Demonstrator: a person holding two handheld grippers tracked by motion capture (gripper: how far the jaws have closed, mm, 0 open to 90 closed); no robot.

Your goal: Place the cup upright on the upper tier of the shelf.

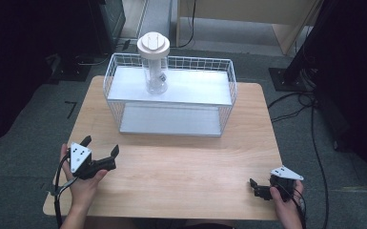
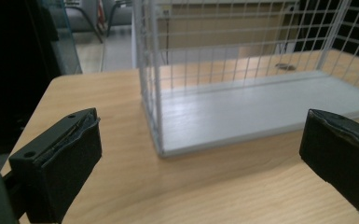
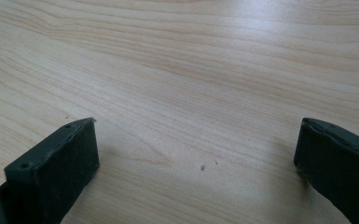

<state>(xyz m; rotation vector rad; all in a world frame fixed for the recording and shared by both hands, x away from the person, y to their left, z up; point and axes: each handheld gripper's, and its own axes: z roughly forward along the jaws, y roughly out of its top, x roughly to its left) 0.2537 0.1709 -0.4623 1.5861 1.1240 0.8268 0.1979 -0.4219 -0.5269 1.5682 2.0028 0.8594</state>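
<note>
- Wooden table (image 1: 181, 171) carries a wire rack (image 1: 169, 95); the clear jar (image 1: 155, 76) with white lid stands on its upper shelf.
- Left gripper (image 1: 100, 145) and right gripper (image 1: 253, 187) rest low, jaws apart, holding nothing.
- Better to approach the jar level, gripping below the lid.

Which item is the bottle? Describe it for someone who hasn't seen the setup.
On the wooden table stands a white wire rack with two shelves. The bottle stands upright on the top shelf, near its left end: clear, with a wide white lid.
</note>
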